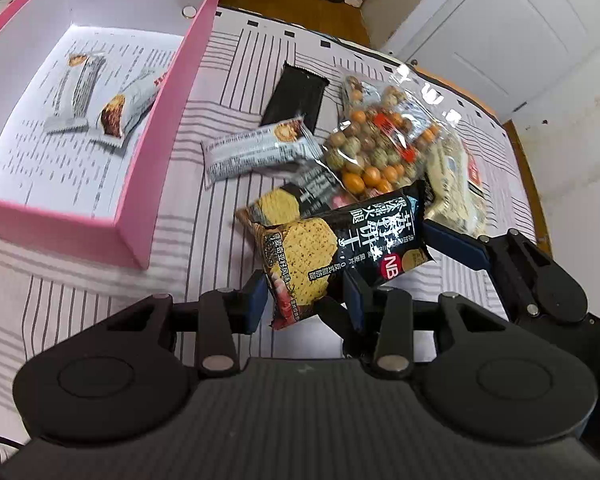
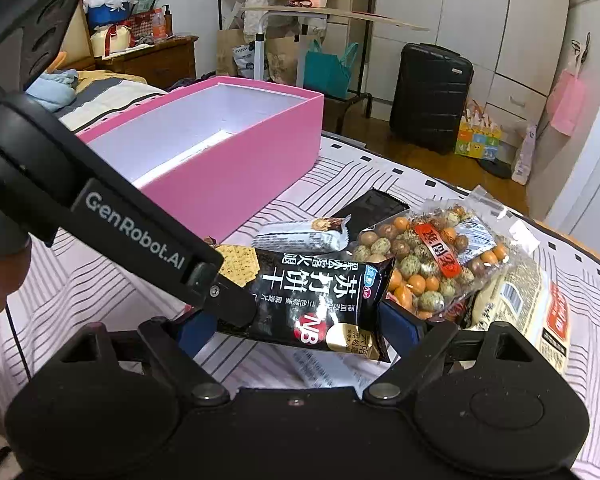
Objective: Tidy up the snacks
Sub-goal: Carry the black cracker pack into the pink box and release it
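Observation:
A black cracker packet (image 1: 340, 248) hangs just above the striped bedcover, gripped from two sides. My left gripper (image 1: 305, 300) is shut across its cracker-picture end. My right gripper (image 2: 298, 326) spans its length, both blue pads against the packet's (image 2: 312, 300) ends; one pad (image 1: 450, 236) shows in the left wrist view. The pink box (image 1: 168, 128) lies to the left with two bar wrappers (image 1: 100, 104) inside. Loose on the cover are a grey-white bar (image 1: 256, 150), a flat black wrapper (image 1: 296, 96), a bag of coated nuts (image 1: 376, 140), a pale packet (image 1: 456, 184) and a second cracker packet (image 1: 280, 200).
The snacks lie on a striped bedcover (image 1: 80, 300) whose far edge runs behind the nut bag (image 2: 432, 264). Beyond it are wooden floor, a black suitcase (image 2: 430, 96), a teal bag (image 2: 328, 68) and white cupboard doors. The pink box (image 2: 236, 168) stands open-topped.

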